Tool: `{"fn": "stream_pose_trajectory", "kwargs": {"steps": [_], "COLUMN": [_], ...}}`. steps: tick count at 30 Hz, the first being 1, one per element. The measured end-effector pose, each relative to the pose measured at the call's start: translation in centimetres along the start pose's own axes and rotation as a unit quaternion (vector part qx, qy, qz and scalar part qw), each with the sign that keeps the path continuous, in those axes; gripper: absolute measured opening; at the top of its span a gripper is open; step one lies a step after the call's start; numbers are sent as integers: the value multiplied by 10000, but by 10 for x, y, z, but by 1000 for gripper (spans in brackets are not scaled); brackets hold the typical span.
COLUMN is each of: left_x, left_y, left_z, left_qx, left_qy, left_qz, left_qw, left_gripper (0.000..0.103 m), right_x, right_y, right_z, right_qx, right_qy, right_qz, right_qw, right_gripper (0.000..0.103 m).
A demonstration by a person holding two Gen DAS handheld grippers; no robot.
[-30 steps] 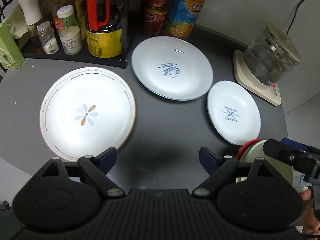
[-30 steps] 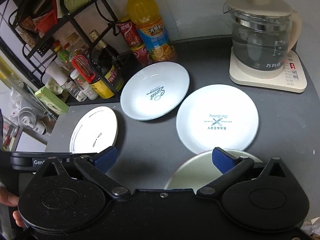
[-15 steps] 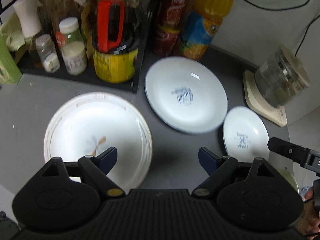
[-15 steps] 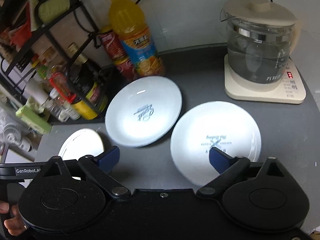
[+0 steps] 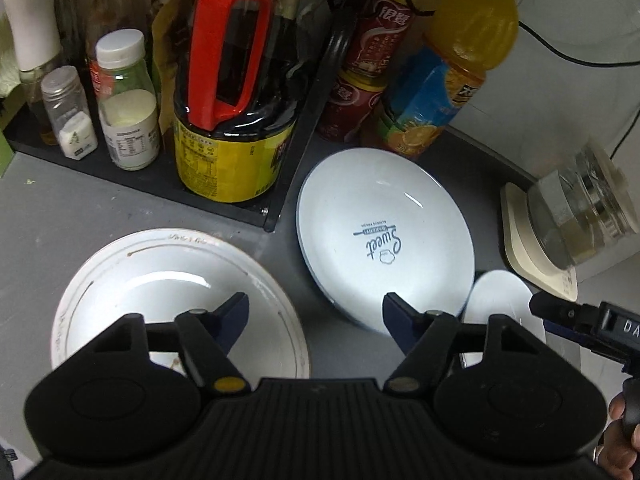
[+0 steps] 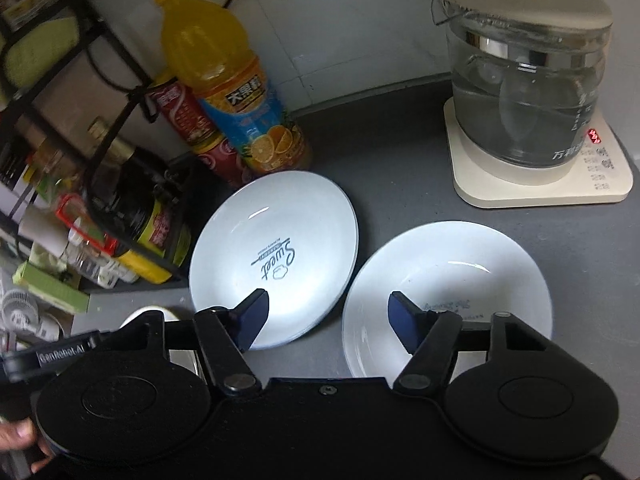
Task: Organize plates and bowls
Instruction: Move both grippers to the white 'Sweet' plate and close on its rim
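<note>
So both grippers were angled down over the grey countertop [image 5: 72,200], each one hovering over its own plate. The left gripper [image 5: 316,316] had its jaws apart with nothing clamped; they'd just been closing in a bit, and the rim of the gold-trimmed white plate [image 5: 160,272] sat right under the left-side finger [image 5: 232,316], while the other finger hung over the edge of the "Sweet" plate [image 5: 384,240]. Couldn't tell whether either finger actually touched anything.

The right gripper [image 6: 326,318] was much the same: jaws apart, just been narrowing, nothing squeezed between them. Its right-side finger [image 6: 404,320] sat over the small bakery-print plate [image 6: 460,272], and the other one overlapped the near rim of the "Sweet" plate [image 6: 280,256]. Those two plates lay just beside each other, maybe touching, hard to say. A bit of a hand [image 6: 20,436] showed at the bottom left corner of that view.

Further back, the black rack [image 5: 160,184] held a soy sauce jug with a red handle [image 5: 232,92] and some small jars. Next to it stood red drink cans [image 5: 360,80] and an orange juice bottle [image 6: 232,96], and off to the right a glass kettle on its cream base [image 6: 532,120], near the wall.
</note>
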State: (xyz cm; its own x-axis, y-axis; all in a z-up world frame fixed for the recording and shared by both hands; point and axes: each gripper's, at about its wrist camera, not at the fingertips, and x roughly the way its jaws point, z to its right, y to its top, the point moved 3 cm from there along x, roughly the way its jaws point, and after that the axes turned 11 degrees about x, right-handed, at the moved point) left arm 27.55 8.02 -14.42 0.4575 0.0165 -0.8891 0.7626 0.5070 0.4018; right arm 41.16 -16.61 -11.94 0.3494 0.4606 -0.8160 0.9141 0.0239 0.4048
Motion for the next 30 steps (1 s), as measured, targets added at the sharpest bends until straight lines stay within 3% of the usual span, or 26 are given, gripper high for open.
{"fn": "stream_pose_trajectory", "kwargs": {"steps": [7,18,24,30], "left_x": [27,61,81,96], "left_y": [11,20,25,28], "left_z": [-4,-14,-15,-17], "left_qx": [-173,-290,-357,-436], "left_qy": [-47,-30,-179,-208], "left_qz": [-108,-124,-227,-299], "left_qw": [9998,9995,9989,9984], "left_gripper": [63,55,46,39], "right_x": [28,74,93,110], "right_y": [21,43,51,58], "right_z": [-1,8,17,21], "right_qx": [103,109,91,75], "right_qy": [-103,-427,-495,-575], "right_qz": [-77,-189,-118,-241], "right_qw": [9999,9989,9987,9980], "right_gripper": [58,57,57,50]}}
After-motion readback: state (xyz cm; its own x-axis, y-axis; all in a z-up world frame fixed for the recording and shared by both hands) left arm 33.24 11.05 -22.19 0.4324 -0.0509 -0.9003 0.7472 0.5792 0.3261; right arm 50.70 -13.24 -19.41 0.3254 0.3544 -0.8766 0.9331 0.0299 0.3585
